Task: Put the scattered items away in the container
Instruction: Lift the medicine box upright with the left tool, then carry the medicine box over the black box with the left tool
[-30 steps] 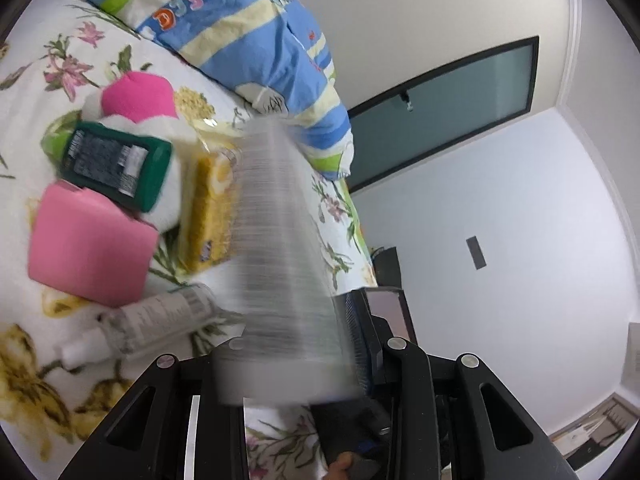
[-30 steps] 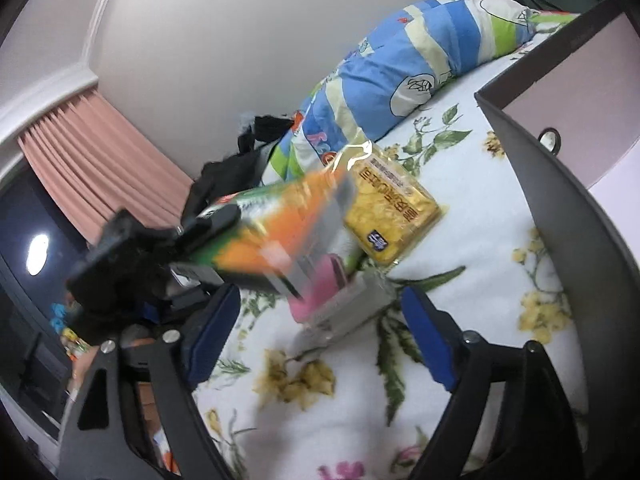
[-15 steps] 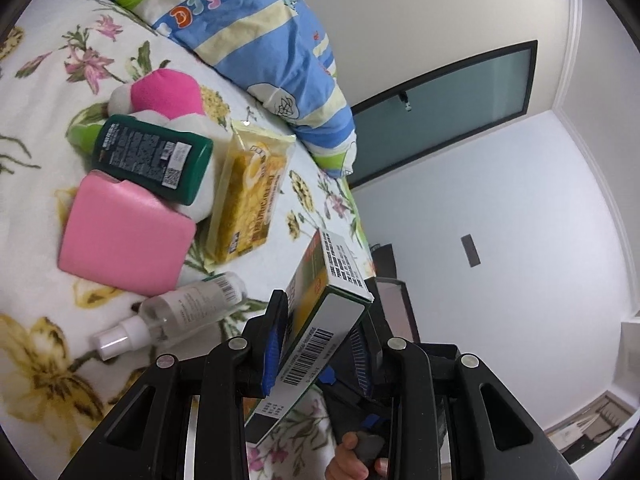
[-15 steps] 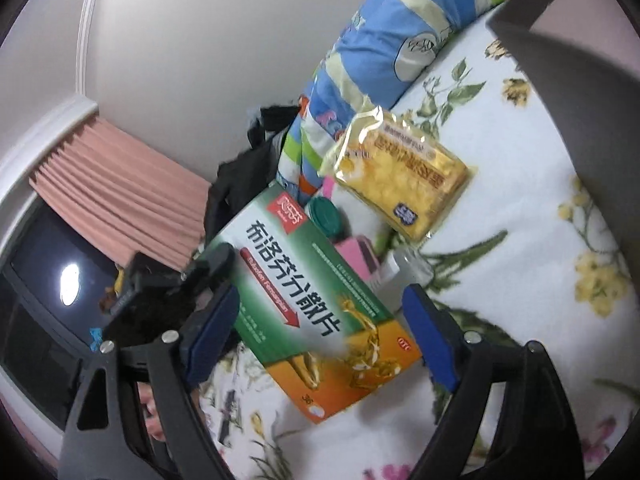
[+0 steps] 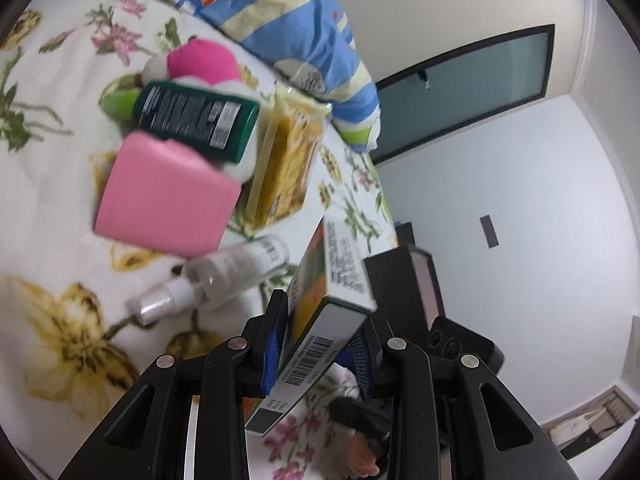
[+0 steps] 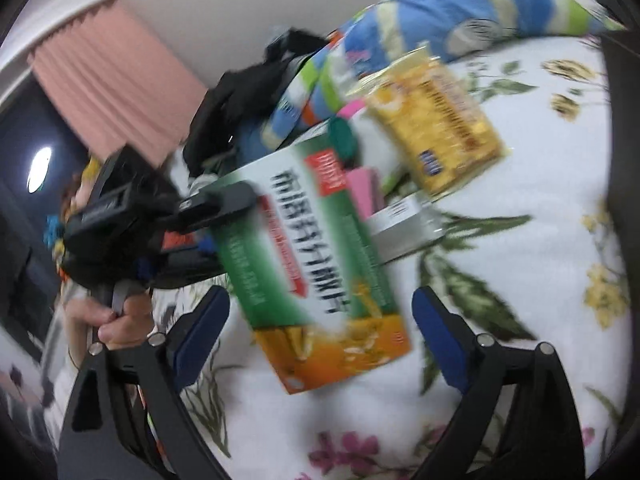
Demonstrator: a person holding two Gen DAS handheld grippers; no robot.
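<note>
Medicine box (image 5: 320, 320), clamped endwise, long axis along left hand-held gripper (image 5: 318, 350).

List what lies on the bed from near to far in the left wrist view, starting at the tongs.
Medicine box in the left tongs → spray bottle → pink case → green bottle → pink plush toy → striped pillow.

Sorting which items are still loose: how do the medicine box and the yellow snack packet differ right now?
The medicine box is clamped in the left gripper, lifted off the bed; the yellow snack packet lies on the floral bedspread. The box is rigid green-and-orange card, the packet soft glossy plastic. Both are flat and rectangular.
</note>
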